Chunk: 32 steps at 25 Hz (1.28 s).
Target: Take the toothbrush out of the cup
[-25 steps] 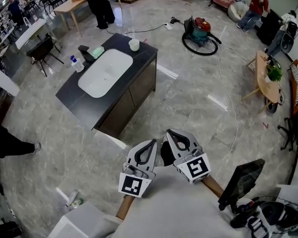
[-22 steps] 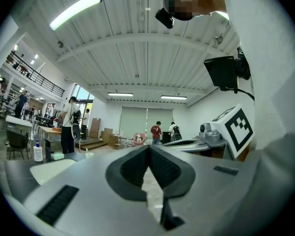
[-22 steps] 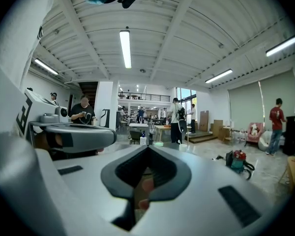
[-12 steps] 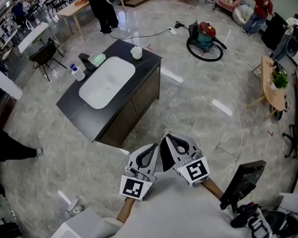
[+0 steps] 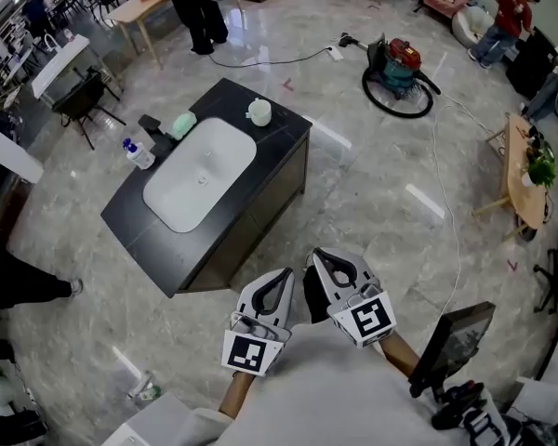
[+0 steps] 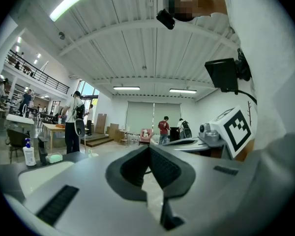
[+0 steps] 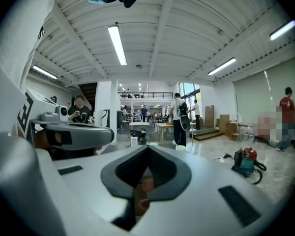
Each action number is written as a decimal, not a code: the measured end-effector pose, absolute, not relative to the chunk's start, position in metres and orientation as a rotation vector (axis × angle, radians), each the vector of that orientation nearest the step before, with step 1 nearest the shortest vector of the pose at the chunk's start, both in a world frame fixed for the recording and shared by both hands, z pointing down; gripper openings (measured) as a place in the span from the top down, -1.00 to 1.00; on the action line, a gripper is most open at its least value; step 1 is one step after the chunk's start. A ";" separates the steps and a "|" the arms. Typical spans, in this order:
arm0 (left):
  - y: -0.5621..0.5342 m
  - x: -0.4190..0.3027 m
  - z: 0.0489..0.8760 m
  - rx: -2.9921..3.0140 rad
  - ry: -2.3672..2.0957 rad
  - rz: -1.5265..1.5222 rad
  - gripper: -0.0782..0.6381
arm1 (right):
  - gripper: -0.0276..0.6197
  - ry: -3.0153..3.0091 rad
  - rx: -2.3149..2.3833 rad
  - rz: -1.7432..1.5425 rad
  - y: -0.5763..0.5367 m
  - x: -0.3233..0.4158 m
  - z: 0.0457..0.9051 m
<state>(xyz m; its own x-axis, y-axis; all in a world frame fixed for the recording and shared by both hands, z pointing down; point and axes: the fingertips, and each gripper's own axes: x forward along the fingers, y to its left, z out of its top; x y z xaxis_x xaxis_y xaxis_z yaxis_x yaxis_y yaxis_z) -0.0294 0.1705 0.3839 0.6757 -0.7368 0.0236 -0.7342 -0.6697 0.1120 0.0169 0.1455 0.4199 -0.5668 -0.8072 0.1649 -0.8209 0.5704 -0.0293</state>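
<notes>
Currently both tools are carried close to the body, well apart from the work. The left gripper (image 5: pixel 285 275) has its jaws together with nothing between them; the left gripper view shows the pads meeting at the tips. The right gripper (image 5: pixel 318 255) is likewise closed and empty.

The cup (image 5: pixel 259 112) stands upright on the far corner of the dark counter (image 5: pixel 281 139), just beyond the white sink (image 5: pixel 200 175). A bottle (image 5: pixel 138 153) stands at the opposite side of the sink. The toothbrush is too small to resolve at this range; it is presumed to stand in the cup.

Handling notes (judgement):
- Toothbrush: light, stiff, narrow handle, likely smooth plastic. Expect it to slip or pivot in a loose grip.
- Grip point: the exposed handle above the rim, clear of the bristles, jaws across the handle's width.
- Cup: light and liable to tip or lift with the brush. Steady it with the second gripper at the wall, then draw the brush straight up.
</notes>
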 end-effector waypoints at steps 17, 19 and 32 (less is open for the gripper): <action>-0.002 0.027 0.363 2.762 -1.297 -0.007 0.77 | 0.90 -2.756 1.297 -0.022 -0.024 0.064 0.391; -0.018 0.030 0.362 2.755 -1.324 0.002 0.77 | 0.90 -2.769 1.290 -0.014 -0.039 0.068 0.389; -0.059 0.014 0.373 2.710 -1.445 0.084 0.77 | 0.90 -2.785 1.211 -0.024 -0.080 0.068 0.397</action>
<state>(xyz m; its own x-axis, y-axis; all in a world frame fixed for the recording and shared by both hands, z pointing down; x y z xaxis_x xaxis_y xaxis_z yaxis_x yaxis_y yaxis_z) 0.0142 -0.0590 0.3735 0.5567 -0.8268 0.0809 -0.8306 -0.5558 0.0359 0.0679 -0.0800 0.3968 -0.6772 -0.7304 0.0893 -0.7287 0.6825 0.0561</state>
